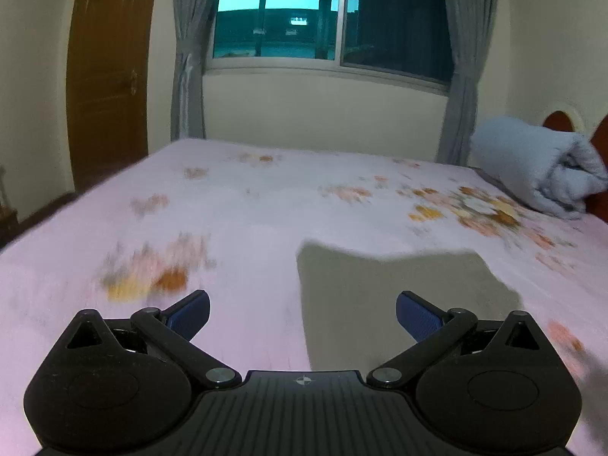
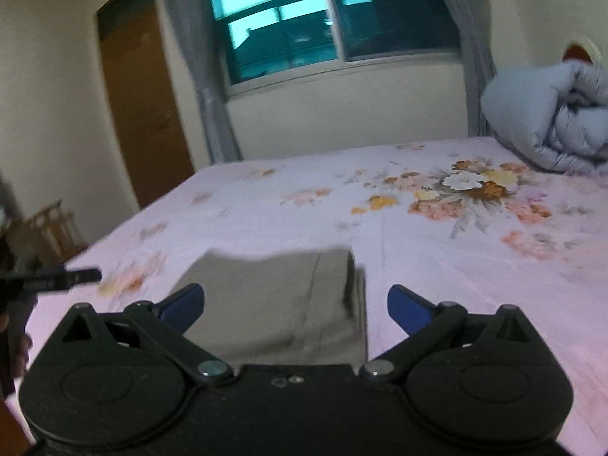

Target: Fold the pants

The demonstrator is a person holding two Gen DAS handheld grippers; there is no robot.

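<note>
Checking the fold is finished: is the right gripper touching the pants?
Apart. The right wrist view shows the right gripper open, its fingers spread above the folded pants, gripping nothing.

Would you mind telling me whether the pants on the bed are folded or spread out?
Folded: the pants lie as a compact rectangle on the bed, with stacked layers showing along the right edge. Neither gripper holds them.

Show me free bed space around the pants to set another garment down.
Free sheet left of the pants, toward the door-side edge, and beyond them up to the window wall. Right is open until the quilt at the far right corner. Both grippers, left and right, crowd the near edge.
</note>
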